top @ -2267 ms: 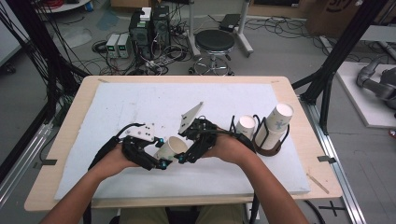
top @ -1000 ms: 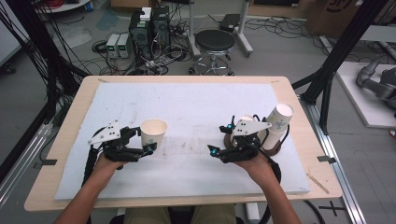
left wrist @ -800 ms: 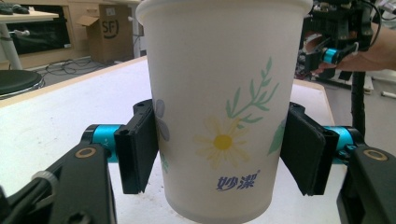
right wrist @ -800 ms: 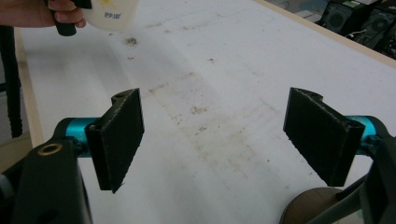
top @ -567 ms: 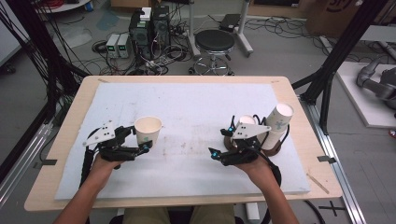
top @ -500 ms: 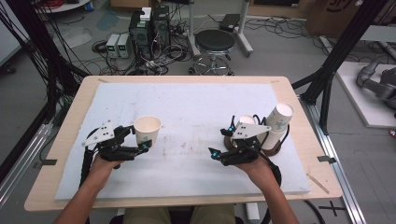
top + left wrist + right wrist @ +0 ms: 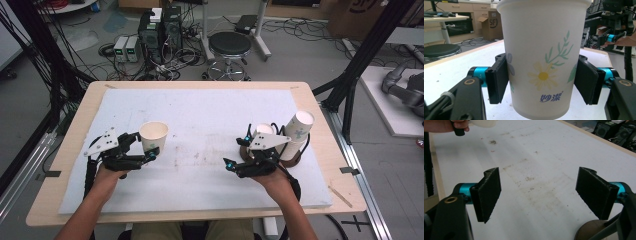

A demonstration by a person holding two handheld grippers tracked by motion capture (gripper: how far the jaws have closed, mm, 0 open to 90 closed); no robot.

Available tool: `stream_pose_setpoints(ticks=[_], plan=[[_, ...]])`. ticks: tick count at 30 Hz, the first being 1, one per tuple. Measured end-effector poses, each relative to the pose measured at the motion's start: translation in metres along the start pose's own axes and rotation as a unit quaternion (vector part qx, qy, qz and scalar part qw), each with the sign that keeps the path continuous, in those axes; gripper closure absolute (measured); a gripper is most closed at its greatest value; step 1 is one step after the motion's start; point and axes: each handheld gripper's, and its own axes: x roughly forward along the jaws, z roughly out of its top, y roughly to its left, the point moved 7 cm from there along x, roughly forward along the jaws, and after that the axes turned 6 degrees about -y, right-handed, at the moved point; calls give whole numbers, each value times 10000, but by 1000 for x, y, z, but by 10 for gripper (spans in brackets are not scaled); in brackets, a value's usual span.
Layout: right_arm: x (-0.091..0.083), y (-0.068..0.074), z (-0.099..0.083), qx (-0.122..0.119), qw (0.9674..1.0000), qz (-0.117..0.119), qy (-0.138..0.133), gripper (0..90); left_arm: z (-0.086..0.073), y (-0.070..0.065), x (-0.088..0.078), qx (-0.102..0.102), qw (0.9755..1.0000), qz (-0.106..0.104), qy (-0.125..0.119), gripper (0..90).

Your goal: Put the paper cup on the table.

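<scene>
One cup (image 7: pixel 541 57) stands upright on the mat's (image 7: pixel 210 115) left part, clamped mid-wall by left gripper (image 7: pixel 150 150) | right gripper (image 7: pixel 235 167) open, empty, near cup stack (image 7: pixel 297 132) | cup likely light, thin-walled, crushable: hold gently at mid-height | open room centre; table edge (image 7: pixel 180 217) close behind.

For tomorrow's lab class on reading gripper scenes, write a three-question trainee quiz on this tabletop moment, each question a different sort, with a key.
1. True or false: the left gripper grips the flowered paper cup.
2. What lies between the right gripper's jaws? A) a cup B) a spoon C) nothing
3. Fill in: the other cups stand at the table's ____ side in the high view.

Key: 1 true; 2 C; 3 right.
</scene>
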Motion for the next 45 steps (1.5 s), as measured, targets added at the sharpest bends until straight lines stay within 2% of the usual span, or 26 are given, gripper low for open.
stream_pose_setpoints(ticks=[6,13,22,25,29,36,43,45], plan=[[0,2,-2,-38,10000,0,12,210,-5,4,1,6,9999,107,8,333],[0,5,-3,-70,10000,40,43,210,-14,10,4,23,9993,366,-60,340],[2,10,0,-155,9998,88,63,210,-33,23,14,-145,9981,587,129,351],[3,10,-1,-152,9998,96,45,210,-41,28,16,-231,9969,682,312,355],[3,10,-2,-144,9998,102,52,210,-51,33,20,-243,9940,839,654,357],[4,10,-1,-156,9998,116,39,210,-58,37,27,-201,9897,1040,963,361],[5,12,1,-174,9997,149,36,210,-66,36,32,-99,9788,1354,1534,363],[4,11,2,-188,9997,134,14,210,-68,34,32,-23,9763,1348,1692,363]])
